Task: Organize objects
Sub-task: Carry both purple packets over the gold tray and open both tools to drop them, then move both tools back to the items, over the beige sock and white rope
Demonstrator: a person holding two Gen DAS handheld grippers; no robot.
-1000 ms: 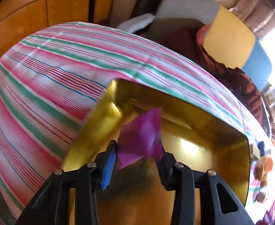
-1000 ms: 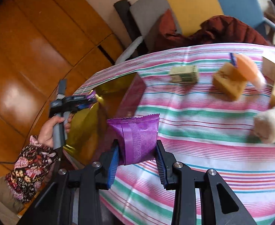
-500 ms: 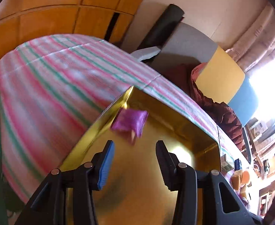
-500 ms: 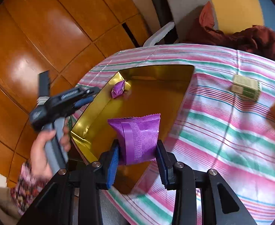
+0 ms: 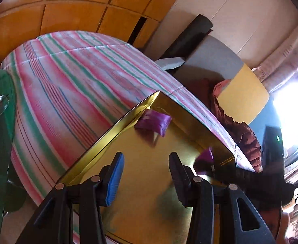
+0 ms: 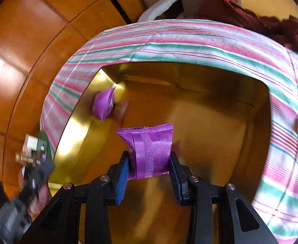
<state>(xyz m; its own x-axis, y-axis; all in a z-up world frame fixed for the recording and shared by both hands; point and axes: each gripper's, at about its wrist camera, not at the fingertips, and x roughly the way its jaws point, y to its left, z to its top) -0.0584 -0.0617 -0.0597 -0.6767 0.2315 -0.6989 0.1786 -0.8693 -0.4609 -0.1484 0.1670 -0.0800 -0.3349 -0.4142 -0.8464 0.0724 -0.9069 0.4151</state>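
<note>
Through the left wrist view, your left claw (image 5: 146, 171) stands apart and empty over the gold tray (image 5: 112, 128) — one purple packet (image 5: 153, 122) lies in its far corner. Through the right wrist view, your right claw (image 6: 149, 167) is clamped on a second purple snack packet (image 6: 149, 148) above that tray on the striped desk (image 6: 189, 38).

Between your right jaws sits a purple snack packet (image 6: 150, 152) with a honeycomb print; beyond it, a shiny gold box (image 6: 210, 126) on pink, green and white striped cloth (image 6: 169, 34).
</note>
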